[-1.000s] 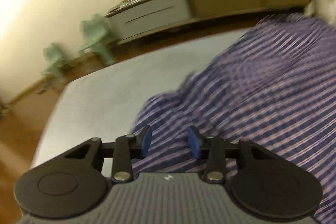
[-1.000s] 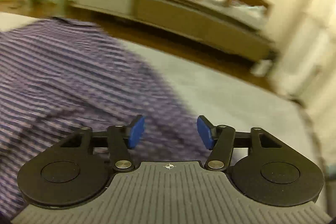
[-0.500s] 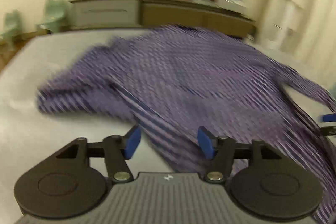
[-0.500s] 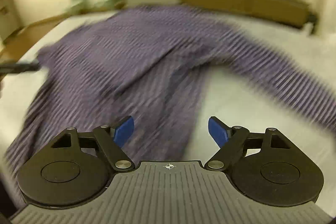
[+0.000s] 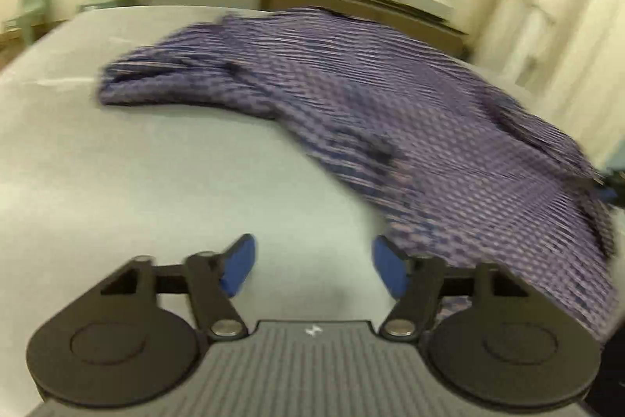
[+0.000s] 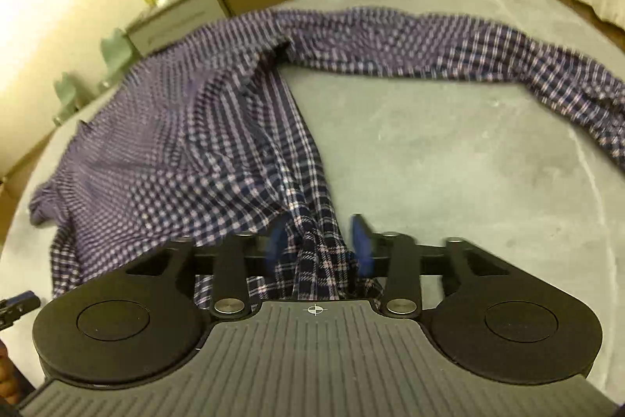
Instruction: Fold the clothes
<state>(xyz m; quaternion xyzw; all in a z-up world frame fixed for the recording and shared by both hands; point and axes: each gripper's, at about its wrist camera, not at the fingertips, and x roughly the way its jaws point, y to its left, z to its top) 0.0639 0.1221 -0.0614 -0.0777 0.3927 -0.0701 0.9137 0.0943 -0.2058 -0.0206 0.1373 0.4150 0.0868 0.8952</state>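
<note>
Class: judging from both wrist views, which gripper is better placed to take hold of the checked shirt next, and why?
Right. The right gripper already has a bunch of the checked shirt between its open jaws. The left gripper is open over the bare grey surface, with the shirt off to its right.

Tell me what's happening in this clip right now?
A person with two handheld grippers is working on a purple plaid shirt spread unfolded across a grey bed. The right gripper has a bunched bit of the shirt's edge between its fingers. The left gripper is open over bare bed, holding nothing.
</note>
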